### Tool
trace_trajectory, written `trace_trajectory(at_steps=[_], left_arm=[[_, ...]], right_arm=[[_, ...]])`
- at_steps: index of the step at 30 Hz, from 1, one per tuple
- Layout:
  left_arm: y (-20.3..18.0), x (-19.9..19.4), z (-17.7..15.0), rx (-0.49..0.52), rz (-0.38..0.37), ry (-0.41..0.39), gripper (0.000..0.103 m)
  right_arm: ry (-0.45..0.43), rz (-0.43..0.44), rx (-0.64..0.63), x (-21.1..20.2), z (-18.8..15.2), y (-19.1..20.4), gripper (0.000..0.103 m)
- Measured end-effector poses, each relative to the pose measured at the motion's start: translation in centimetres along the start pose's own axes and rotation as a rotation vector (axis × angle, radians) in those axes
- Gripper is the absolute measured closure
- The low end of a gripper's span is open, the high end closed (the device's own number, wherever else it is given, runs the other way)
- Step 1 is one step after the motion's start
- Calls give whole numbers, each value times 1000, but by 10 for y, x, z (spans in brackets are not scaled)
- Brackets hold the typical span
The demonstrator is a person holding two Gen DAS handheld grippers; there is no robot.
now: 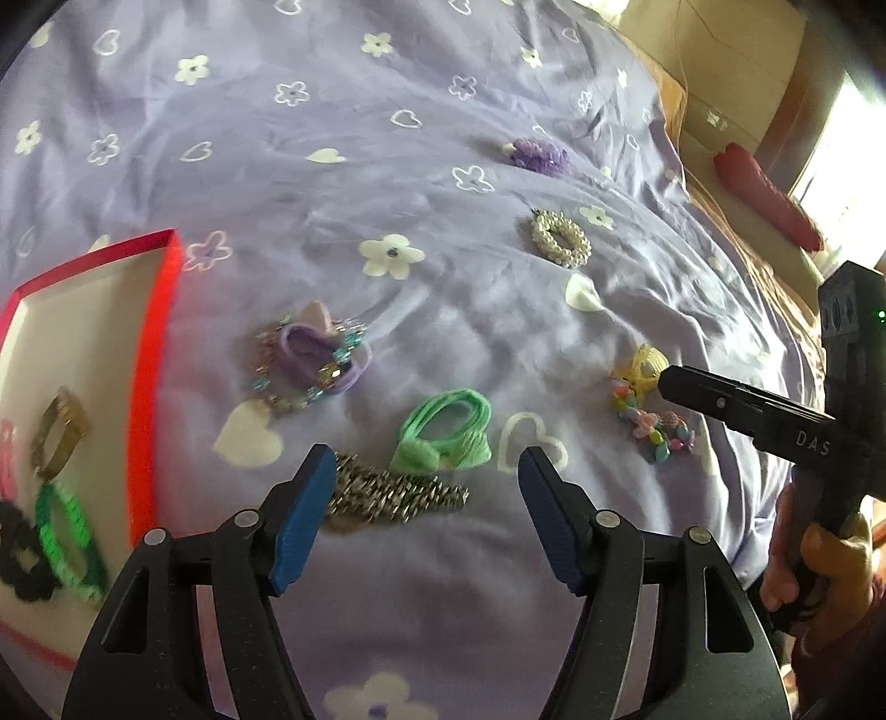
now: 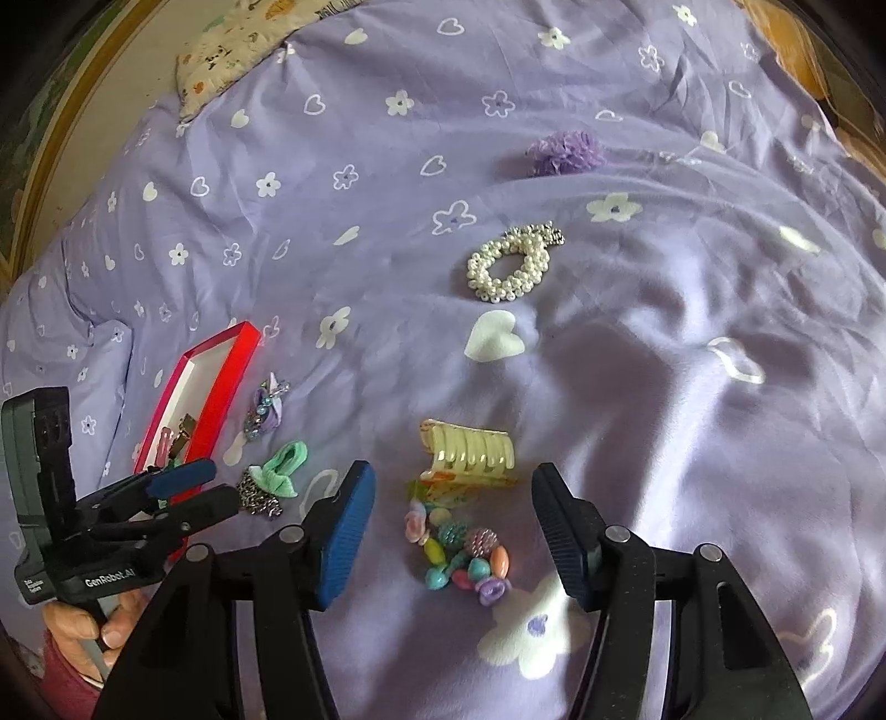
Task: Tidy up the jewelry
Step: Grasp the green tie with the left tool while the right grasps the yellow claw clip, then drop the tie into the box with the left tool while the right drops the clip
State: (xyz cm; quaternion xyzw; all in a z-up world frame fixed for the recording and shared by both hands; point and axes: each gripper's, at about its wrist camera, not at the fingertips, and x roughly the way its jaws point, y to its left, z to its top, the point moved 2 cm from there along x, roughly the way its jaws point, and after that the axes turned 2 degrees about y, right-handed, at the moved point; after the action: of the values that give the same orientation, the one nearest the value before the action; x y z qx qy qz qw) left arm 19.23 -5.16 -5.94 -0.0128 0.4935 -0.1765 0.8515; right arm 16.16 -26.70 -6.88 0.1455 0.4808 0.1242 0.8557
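Observation:
My left gripper [image 1: 426, 459] is open just above a silver chain bracelet [image 1: 387, 495] and a mint green hair tie [image 1: 448, 426], touching neither. My right gripper [image 2: 453, 473] is open over a pale yellow hair claw [image 2: 470, 451] and a colourful bead bracelet [image 2: 459, 554], with nothing held. A red-rimmed box [image 1: 160, 332] at the left holds a gold clip [image 1: 58, 432], a green bracelet [image 1: 69, 537] and a black scrunchie [image 1: 22, 554]. A purple hair tie with a crystal bracelet [image 1: 318, 354] lies beside the box. Farther off lie a pearl scrunchie [image 2: 506, 266] and a purple flower piece [image 2: 565, 149].
Everything lies on a rumpled lilac bedspread [image 2: 692, 387] printed with white flowers and hearts. A patterned pillow [image 2: 238, 50] sits at the far left corner. A pinkish-red object [image 1: 764, 194] lies past the bed's right edge. A hand [image 2: 99, 626] holds each gripper.

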Motion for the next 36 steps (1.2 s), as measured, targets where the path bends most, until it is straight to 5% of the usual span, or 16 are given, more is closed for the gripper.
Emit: trace_trajectory(at_steps=[7,9,11,15,17,36], left_arm=[[-4,26,9,30,17,37,36],[-6,30,11,41,16,45,44],[-7,35,11,53,9,60,63],[-11,36,9,82,8,56,72],[-13,34,9,90,3,45,75],[28,-40,-15,-66,-13,-95,78]], right_arm=[[24,8,-5,15,2,-3,42],[30,9,-4,19,3,-4,43],[32,7,-4,22,4,-4,44],[35,-6,-8,25,4,-3,65],[35,-3,-3,25,5,-3,64],[-13,81,-81,5,2,50,65]])
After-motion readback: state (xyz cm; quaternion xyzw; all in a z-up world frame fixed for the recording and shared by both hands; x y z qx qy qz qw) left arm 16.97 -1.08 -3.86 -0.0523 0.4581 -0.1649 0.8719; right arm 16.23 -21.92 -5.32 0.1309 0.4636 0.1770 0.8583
